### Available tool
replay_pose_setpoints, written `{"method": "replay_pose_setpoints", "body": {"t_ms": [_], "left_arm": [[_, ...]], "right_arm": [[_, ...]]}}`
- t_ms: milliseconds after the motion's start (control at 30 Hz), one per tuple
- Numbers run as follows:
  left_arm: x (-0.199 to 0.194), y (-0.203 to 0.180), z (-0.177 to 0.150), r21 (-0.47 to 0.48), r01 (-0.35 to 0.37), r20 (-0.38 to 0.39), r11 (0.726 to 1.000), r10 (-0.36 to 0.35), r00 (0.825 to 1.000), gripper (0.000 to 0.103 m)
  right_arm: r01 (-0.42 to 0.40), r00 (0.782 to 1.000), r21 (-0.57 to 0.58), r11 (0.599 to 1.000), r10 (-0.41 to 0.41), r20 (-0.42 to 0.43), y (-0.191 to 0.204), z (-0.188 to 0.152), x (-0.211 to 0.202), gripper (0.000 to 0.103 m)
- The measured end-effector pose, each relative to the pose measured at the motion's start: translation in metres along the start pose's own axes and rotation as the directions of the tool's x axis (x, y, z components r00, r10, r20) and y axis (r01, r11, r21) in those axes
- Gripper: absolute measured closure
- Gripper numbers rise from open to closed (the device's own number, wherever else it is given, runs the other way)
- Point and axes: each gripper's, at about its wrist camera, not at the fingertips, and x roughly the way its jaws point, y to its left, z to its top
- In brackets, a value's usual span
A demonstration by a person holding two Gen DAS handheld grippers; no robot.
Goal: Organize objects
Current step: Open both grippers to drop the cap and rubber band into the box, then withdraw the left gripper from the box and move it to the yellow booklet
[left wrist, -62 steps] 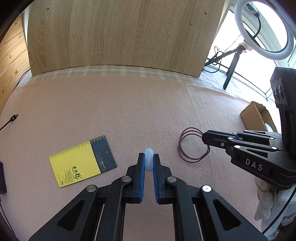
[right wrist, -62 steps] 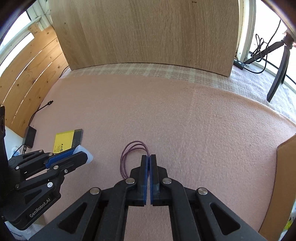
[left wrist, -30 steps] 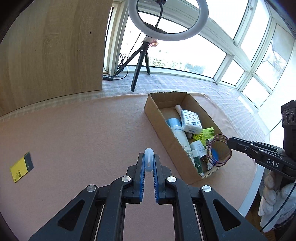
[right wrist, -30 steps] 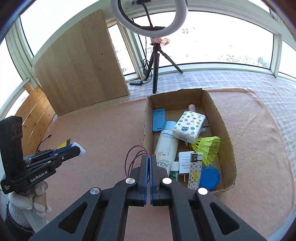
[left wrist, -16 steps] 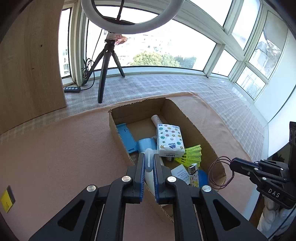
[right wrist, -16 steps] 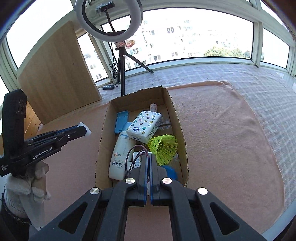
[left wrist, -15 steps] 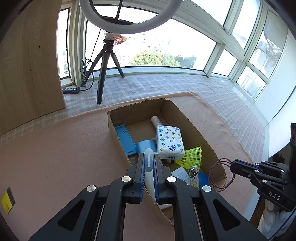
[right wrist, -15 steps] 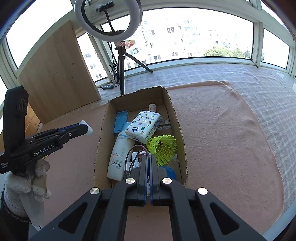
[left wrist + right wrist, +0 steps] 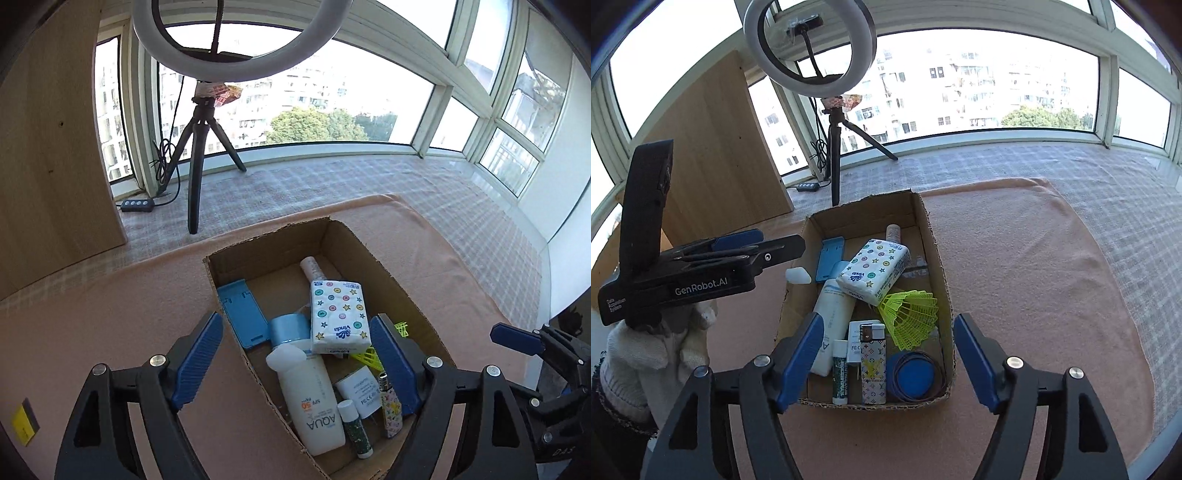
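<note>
Your left hand-held gripper (image 9: 297, 363) stood with its jaws spread wide over the near left wall of the cardboard box (image 9: 384, 258), and nothing sat between the blue pads; the jaws had just been opening. The small white plastic piece (image 9: 285, 355) lay just past them, low in the middle of the frame, on the neck of the white sunscreen bottle (image 9: 314, 402). In the right wrist view it showed at the box's left rim, and whether it had settled or was mid-drop you could not have told from these frames.

Your right hand-held gripper (image 9: 886, 360) was likewise open and empty, its jaws having just been opening above the near end of the box. The purple hair tie (image 9: 916, 376) lay coiled around the blue round lid (image 9: 911, 373) in the lower right corner of the box, directly beneath those pads, which suggests it was let go there so it would land inside the walls.

The box already held the tissue pack (image 9: 873, 271), the yellow shuttlecock (image 9: 910, 317), the lighter (image 9: 873, 363), the lip balm (image 9: 840, 371) and the blue phone stand (image 9: 830, 258), so loose things were being gathered into one container. On the pink tabletop (image 9: 92, 314) a yellow card (image 9: 24, 424) lay at the lower left edge of the left wrist view, well apart from the box, and looked like the next thing to fetch.
</note>
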Motion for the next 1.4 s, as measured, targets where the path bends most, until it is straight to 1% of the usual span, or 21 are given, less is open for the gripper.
{"method": "replay_pose_setpoints", "body": {"t_ms": [100, 433, 567, 667, 800, 1000, 1300, 1400], "left_arm": [[-0.001, 0.003, 0.0, -0.003, 0.003, -0.002, 1.0, -0.003, 1.0, 0.018], [-0.017, 0.007, -0.004, 0.02, -0.013, 0.018, 1.0, 0.012, 1.0, 0.018], [-0.027, 0.017, -0.008, 0.023, -0.019, 0.02, 1.0, 0.019, 1.0, 0.018], [-0.037, 0.031, -0.013, 0.008, -0.027, 0.024, 1.0, 0.026, 0.999, 0.018], [-0.051, 0.059, -0.021, -0.023, -0.043, 0.024, 0.999, 0.044, 0.999, 0.018], [-0.07, 0.111, -0.043, -0.066, -0.095, 0.013, 0.993, 0.096, 0.995, 0.018], [-0.093, 0.207, -0.08, -0.154, -0.18, -0.057, 0.972, 0.173, 0.983, 0.019], [-0.099, 0.24, -0.091, -0.184, -0.2, -0.084, 0.962, 0.187, 0.979, 0.019]], "right_arm": [[0.011, 1.0, 0.0, 1.0, -0.011, 0.006, 0.0, 0.001, -0.002, 0.034], [-0.01, 1.0, 0.012, 1.0, 0.01, 0.006, 0.007, 0.0, -0.005, 0.034], [-0.022, 1.0, 0.009, 1.0, 0.022, 0.006, 0.016, 0.0, -0.006, 0.034], [-0.031, 1.0, 0.01, 0.999, 0.031, -0.001, 0.024, -0.002, -0.005, 0.034], [-0.047, 0.999, 0.018, 0.999, 0.047, -0.008, 0.035, -0.005, -0.005, 0.034], [-0.067, 0.998, 0.017, 0.998, 0.068, -0.019, 0.057, -0.008, -0.003, 0.034], [-0.11, 0.992, -0.005, 0.994, 0.109, -0.056, 0.107, -0.015, 0.013, 0.034], [-0.123, 0.99, -0.019, 0.992, 0.122, -0.069, 0.125, -0.018, 0.019, 0.034]]}}
